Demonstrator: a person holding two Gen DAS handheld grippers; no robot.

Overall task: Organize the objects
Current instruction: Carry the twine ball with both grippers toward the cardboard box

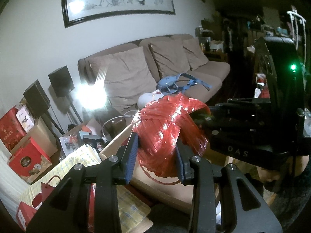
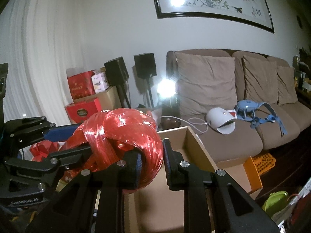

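Left wrist view: left tongs (image 1: 155,155) clamped on red twine ball (image 1: 167,132), blue pads pressing its near sides. Ball held above open cardboard box (image 1: 114,147). Right tongs (image 1: 206,120) reach in from right, tips gripping ball's far edge. Beige sofa (image 1: 194,77) behind, blue harness (image 1: 175,83) lying on it.

Right wrist view: right tongs (image 2: 151,161) clamped on thick loop of red twine ball (image 2: 120,136). Left tongs (image 2: 64,141) enter from left, gripping ball's other side. Cardboard box (image 2: 196,145) directly below and right. White dome-shaped device (image 2: 219,120) on sofa (image 2: 272,132) seat.
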